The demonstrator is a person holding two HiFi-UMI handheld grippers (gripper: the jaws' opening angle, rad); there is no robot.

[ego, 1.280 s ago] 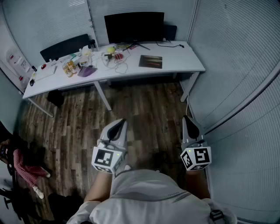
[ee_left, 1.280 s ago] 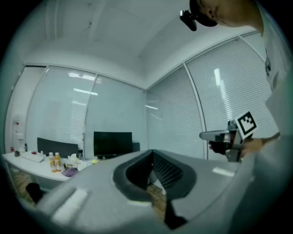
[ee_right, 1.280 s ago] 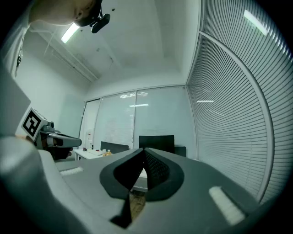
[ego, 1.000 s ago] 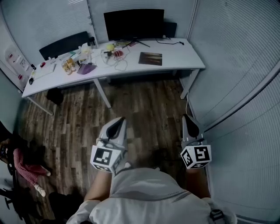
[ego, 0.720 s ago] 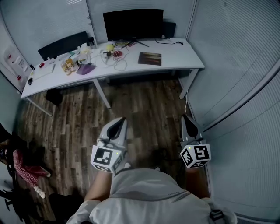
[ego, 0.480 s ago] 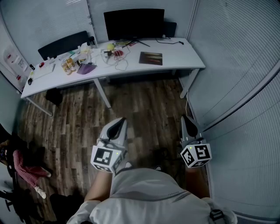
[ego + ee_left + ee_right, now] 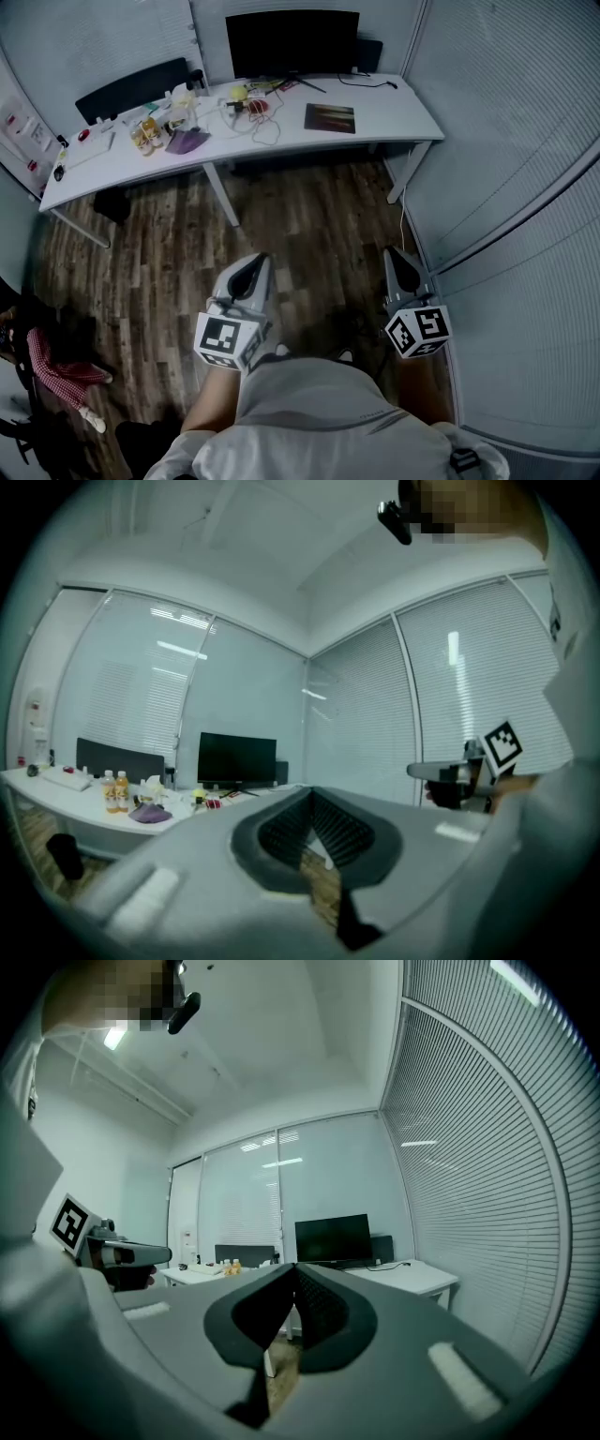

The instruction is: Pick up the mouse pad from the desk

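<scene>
Grippers first: left gripper [image 7: 254, 263] has its jaws pressed together with nothing between them. In its own view I see the ribbed pads [image 7: 343, 830] meet at the tip. The right gripper [image 7: 397, 255] reads the same, with pads [image 7: 321, 1311] closed on nothing. Both point level and sit side by side, well apart from each other. They are just ahead of the person's light shirt [image 7: 309, 422] and over the wood plank floor [image 7: 291, 220].

Cross-check: from the left gripper view the right one shows off to its right with its marker cube [image 7: 503, 745]. The right gripper view shows the left one off to its left.

Mouse pad [image 7: 330, 118]: a dark rectangle lying flat on the white desk [image 7: 401, 111]. It is well ahead of both tips and sits between their two lines. Neither gripper touches it.

Other items ahead on the desk:
- A black monitor [image 7: 292, 42] stands beyond the pad.
- A tangle of cables [image 7: 255, 122] lies ahead of the left gripper.
- A purple cloth [image 7: 187, 141] and small bottles [image 7: 145, 136] sit further out to that gripper's left.
- A black chair [image 7: 131, 89] stands behind that end of the desk.

Slatted blinds [image 7: 525, 141] run along the right gripper's outer side.
</scene>
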